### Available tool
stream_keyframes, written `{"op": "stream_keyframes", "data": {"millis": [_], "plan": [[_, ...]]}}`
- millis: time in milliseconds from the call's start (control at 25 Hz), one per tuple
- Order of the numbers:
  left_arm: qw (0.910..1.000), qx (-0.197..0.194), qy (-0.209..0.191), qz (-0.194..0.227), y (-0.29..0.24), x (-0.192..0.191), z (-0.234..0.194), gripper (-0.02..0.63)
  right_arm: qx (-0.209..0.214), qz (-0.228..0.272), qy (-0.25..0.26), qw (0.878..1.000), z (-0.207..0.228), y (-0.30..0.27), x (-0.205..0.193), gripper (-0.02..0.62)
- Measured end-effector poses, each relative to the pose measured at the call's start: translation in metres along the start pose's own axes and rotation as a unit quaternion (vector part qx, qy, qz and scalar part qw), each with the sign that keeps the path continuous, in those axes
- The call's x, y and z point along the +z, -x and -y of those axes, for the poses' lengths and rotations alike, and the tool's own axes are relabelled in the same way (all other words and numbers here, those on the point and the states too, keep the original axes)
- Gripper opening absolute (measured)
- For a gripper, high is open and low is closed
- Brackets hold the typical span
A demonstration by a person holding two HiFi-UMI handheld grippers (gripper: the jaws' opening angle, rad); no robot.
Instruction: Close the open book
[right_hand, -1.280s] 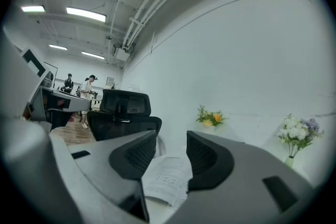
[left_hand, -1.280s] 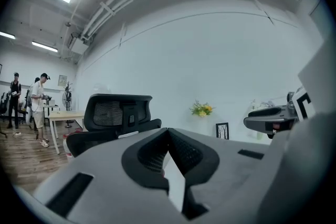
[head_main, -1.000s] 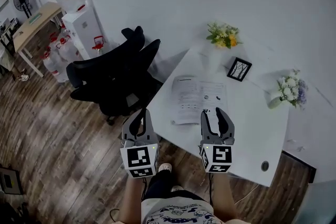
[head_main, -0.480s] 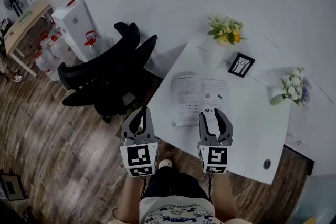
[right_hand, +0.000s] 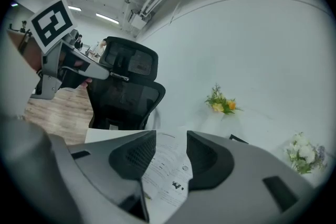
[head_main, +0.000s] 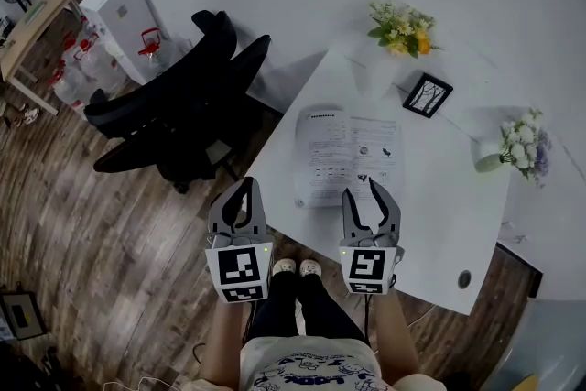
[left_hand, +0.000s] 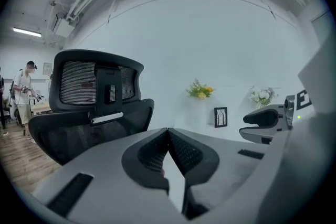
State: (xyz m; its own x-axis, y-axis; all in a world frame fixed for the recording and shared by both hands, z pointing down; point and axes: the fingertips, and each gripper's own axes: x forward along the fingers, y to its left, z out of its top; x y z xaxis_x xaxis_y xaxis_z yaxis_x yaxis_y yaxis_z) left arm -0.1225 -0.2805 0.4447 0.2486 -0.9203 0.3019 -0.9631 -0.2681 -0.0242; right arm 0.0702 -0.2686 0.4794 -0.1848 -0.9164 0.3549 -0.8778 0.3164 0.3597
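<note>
An open book (head_main: 346,158) lies flat on the white table (head_main: 439,206), its printed pages facing up. My right gripper (head_main: 363,190) hovers over the book's near edge with its jaws open and nothing between them. In the right gripper view, the right gripper (right_hand: 171,136) frames the book's pages (right_hand: 168,170) between its spread jaws. My left gripper (head_main: 244,185) hangs left of the table's edge, over the wooden floor, and holds nothing. In the left gripper view, the left gripper (left_hand: 168,129) has its fingertips touching.
A black office chair (head_main: 183,105) stands at the table's left corner. At the back of the table are yellow flowers (head_main: 403,25), a small framed picture (head_main: 428,94) and white flowers in a vase (head_main: 520,146). A water dispenser (head_main: 119,9) stands at the far left.
Both grippers have sunk and drawn back toward my body. The right gripper's tips have slid from the middle of the page to its near edge. The book has not moved.
</note>
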Motion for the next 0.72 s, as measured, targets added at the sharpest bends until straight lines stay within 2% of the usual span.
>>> {"op": "stream_keyframes", "data": {"millis": [360,560,720], "plan": [[0.9996,0.016,-0.004,-0.021,-0.002,-0.018,0.005,0.023,0.043,-0.020,0.120,0.992,-0.021,-0.016,-0.025,0.173],[0.9991,0.022,-0.001,-0.036,0.002,-0.035,0.006,0.023,0.058,-0.027,0.230,0.971,-0.042,-0.022,-0.045,0.173],[0.9986,0.028,0.005,-0.044,0.002,-0.044,0.006,0.023,0.079,-0.028,0.291,0.953,-0.060,-0.027,-0.058,0.173]]}}
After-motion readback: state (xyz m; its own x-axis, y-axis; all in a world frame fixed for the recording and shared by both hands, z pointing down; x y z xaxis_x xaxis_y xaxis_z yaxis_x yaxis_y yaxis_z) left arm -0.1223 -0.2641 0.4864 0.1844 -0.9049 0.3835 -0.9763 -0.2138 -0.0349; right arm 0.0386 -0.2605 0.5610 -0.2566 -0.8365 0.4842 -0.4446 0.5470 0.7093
